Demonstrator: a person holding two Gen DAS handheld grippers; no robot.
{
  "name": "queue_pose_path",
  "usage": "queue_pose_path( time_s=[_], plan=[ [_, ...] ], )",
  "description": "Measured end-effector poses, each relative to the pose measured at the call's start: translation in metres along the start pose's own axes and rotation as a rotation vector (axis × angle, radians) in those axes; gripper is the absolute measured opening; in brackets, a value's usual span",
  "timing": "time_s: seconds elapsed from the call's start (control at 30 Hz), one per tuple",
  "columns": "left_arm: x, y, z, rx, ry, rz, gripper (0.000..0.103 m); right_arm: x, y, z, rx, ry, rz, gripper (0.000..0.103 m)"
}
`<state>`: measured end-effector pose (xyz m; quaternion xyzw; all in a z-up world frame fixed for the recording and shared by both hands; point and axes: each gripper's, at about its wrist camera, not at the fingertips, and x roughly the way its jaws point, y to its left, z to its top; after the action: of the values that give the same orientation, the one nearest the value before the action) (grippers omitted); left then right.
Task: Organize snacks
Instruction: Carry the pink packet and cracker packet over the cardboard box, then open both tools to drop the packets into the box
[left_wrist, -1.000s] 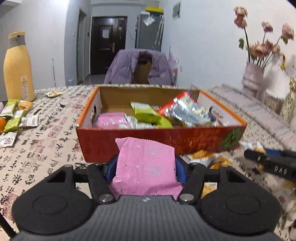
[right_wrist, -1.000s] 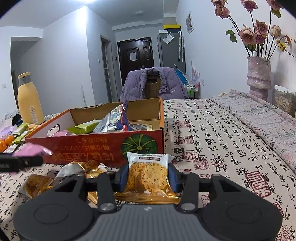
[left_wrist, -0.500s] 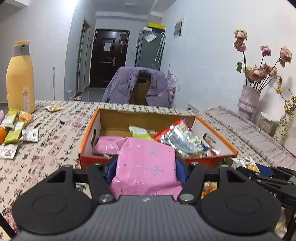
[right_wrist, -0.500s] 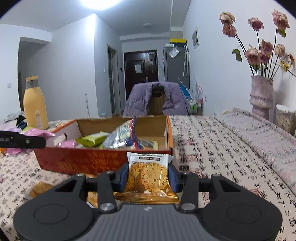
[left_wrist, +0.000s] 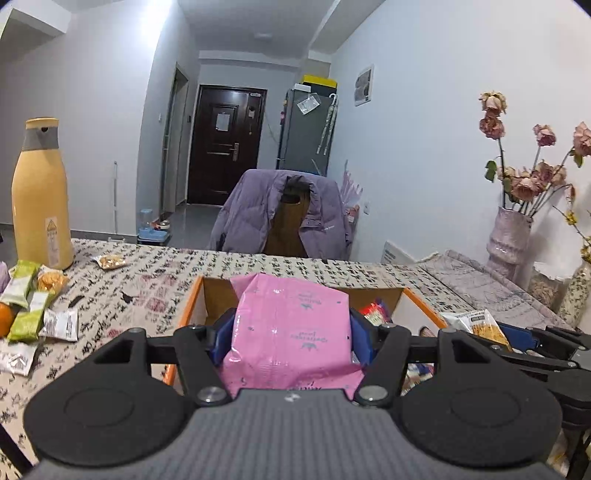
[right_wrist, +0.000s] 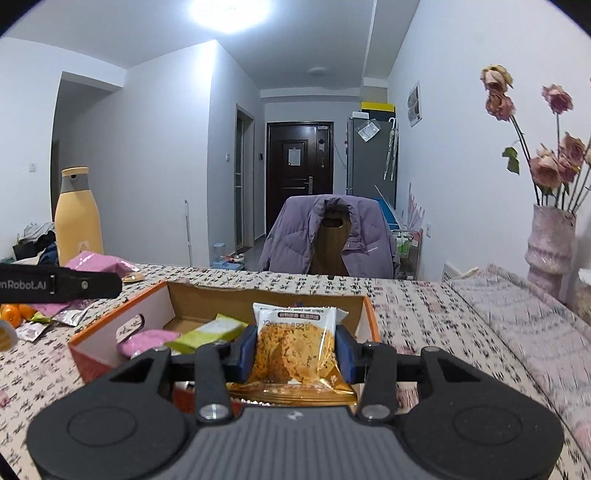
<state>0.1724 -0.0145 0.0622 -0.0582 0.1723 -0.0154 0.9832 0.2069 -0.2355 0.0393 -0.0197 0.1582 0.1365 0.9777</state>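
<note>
Two packets held above the snack box

Both tongs are clamped on snacks. Left tongs grip a pink packet; right tongs pinch a clear-wrapped cookie packet. Each hangs over the near edge of the orange cardboard box, which sits on the patterned counter with other snacks inside.

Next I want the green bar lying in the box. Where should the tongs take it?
Grip the green bar across its narrow width near the middle, coming from above. It lies flat and long beside the pink packet, and the box walls likely block a side approach.
</note>
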Motion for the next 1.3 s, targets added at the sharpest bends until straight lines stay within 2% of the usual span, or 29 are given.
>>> queue_pose_path(
  time_s=[0.23, 0.37, 0.53, 0.8, 0.87, 0.9, 0.97, 1.03, 1.07, 1.3],
  plan=[
    [0.03, -0.003, 0.017, 0.003, -0.01, 0.012, 0.063, 0.035, -0.001, 0.021, -0.001, -0.002, -0.024, 0.043],
    [0.054, 0.0, 0.022, -0.017, -0.007, 0.035, 0.063, 0.056, -0.008, 0.025, 0.04, 0.001, -0.045, 0.043],
    [0.082, 0.008, 0.008, -0.044, 0.029, 0.065, 0.063, 0.071, -0.02, 0.011, 0.07, 0.008, -0.059, 0.043],
    [0.101, 0.019, -0.01, -0.04, 0.088, 0.05, 0.063, 0.082, -0.026, -0.001, 0.09, 0.074, -0.036, 0.043],
    [0.101, 0.021, -0.011, -0.051, 0.088, 0.044, 0.064, 0.083, -0.025, -0.002, 0.094, 0.079, -0.04, 0.047],
    [0.099, 0.022, -0.012, -0.052, 0.082, 0.047, 0.071, 0.082, -0.026, -0.002, 0.098, 0.077, -0.04, 0.052],
    [0.095, 0.022, -0.012, -0.054, 0.058, 0.055, 0.084, 0.078, -0.028, -0.002, 0.116, 0.061, -0.034, 0.086],
    [0.092, 0.021, -0.01, -0.054, 0.036, 0.064, 0.098, 0.073, -0.029, -0.002, 0.121, 0.034, -0.043, 0.098],
    [0.09, 0.021, -0.01, -0.057, 0.028, 0.069, 0.103, 0.072, -0.029, -0.001, 0.122, 0.028, -0.044, 0.102],
    [0.089, 0.02, -0.007, -0.064, 0.021, 0.079, 0.103, 0.074, -0.028, -0.003, 0.115, 0.038, -0.043, 0.103]
  ],
)
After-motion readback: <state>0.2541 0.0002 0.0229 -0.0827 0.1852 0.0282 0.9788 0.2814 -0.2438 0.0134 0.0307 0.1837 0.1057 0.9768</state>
